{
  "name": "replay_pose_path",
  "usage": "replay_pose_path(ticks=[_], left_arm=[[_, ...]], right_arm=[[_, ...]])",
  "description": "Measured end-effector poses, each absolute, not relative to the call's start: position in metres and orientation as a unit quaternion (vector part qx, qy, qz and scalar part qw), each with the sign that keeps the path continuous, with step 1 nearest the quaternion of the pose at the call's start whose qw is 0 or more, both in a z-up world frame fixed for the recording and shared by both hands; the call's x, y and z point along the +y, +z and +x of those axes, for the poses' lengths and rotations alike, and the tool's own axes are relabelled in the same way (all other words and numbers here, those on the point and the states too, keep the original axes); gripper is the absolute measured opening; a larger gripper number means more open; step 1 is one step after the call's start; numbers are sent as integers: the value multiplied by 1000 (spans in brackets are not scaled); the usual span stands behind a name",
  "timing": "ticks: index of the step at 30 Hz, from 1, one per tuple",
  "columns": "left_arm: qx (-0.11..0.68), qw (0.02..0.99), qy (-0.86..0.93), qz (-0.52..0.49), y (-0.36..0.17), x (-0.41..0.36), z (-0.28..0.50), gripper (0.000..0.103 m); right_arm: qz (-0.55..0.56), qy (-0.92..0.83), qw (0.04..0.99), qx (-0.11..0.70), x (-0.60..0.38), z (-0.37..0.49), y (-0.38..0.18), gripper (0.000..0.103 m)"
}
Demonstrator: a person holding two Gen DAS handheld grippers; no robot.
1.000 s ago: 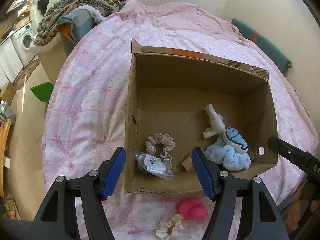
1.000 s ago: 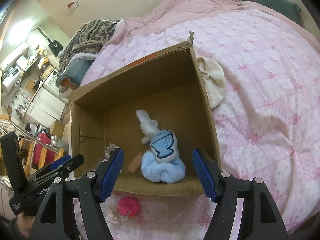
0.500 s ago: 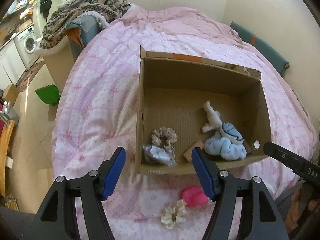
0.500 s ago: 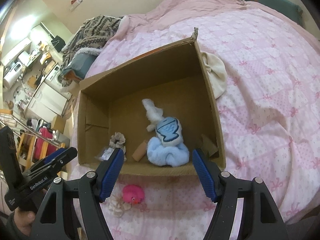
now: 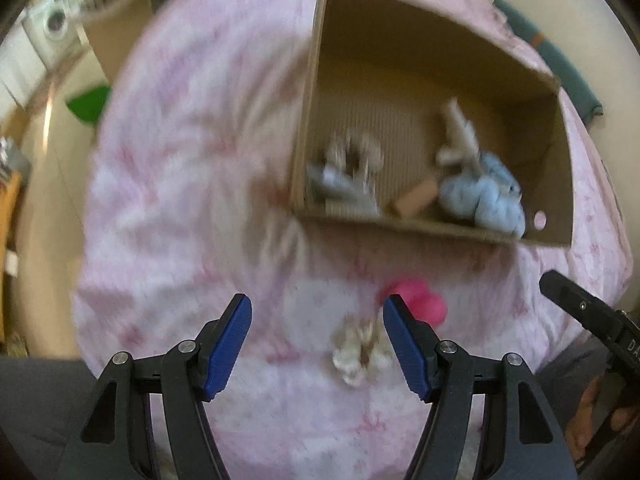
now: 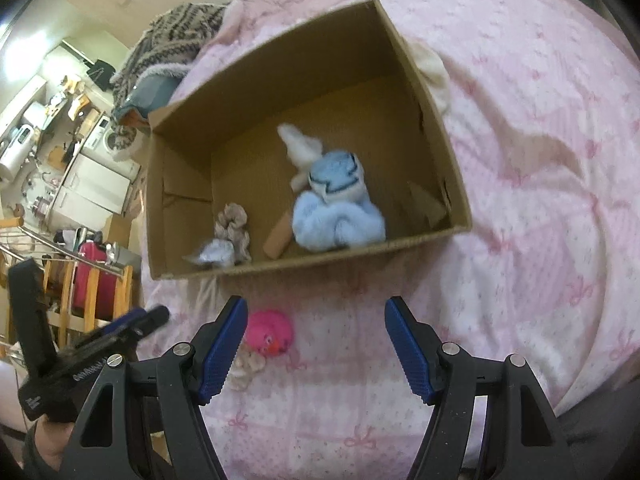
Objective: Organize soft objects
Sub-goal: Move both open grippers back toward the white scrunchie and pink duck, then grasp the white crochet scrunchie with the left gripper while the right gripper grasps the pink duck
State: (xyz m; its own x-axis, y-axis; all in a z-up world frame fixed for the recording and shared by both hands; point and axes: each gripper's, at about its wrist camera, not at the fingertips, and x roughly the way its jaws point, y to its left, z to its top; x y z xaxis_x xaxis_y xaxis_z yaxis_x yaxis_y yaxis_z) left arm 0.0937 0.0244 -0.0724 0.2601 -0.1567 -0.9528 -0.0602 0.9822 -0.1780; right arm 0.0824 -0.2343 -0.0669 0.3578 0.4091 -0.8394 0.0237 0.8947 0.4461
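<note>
While blue plush (image 6: 338, 216) and beige scrunchie (image 6: 234, 226) already lie inside cardboard box (image 6: 456, 200), still outside on bed (image 6: 540, 160), just before box: pink toy (image 6: 270, 332), cream scrunchie (image 5: 360, 354). Both hand-held grippers, left (image 5: 316, 344) and right (image 6: 314, 346), spread wide, empty.

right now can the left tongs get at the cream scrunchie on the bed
Probably yes: the left tongs are open, and the cream scrunchie lies on the pink quilt between the tips. The pink duck sits close beside it.
</note>
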Motion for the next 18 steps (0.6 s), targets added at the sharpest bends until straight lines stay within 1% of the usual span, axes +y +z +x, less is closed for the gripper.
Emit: replay_pose_path(ticks=[4,9,14,15,17,18], left_arm=[[638,762,-48,-101,-93,14,93,65],[661,745,-77,-42,-112,-20,90,65],[662,745,-79,15,-124,-40,88,65],[663,745,-78,23,-126,-43,88,63],[665,743,-75,26,-130,-44,88,50],[666,742,-75,25,-132,-45,88,47]], right_arm=[[186,117,797,563,-230,84,-72,75],[188,114,790,573,-230,87,-79,75],[187,118,785,579,-227,91,-83,75],[187,118,785,579,-226,92,-84,75],[186,120,784,581,-225,92,-85,75],[185,120,783,581,-224,93,-85,75]])
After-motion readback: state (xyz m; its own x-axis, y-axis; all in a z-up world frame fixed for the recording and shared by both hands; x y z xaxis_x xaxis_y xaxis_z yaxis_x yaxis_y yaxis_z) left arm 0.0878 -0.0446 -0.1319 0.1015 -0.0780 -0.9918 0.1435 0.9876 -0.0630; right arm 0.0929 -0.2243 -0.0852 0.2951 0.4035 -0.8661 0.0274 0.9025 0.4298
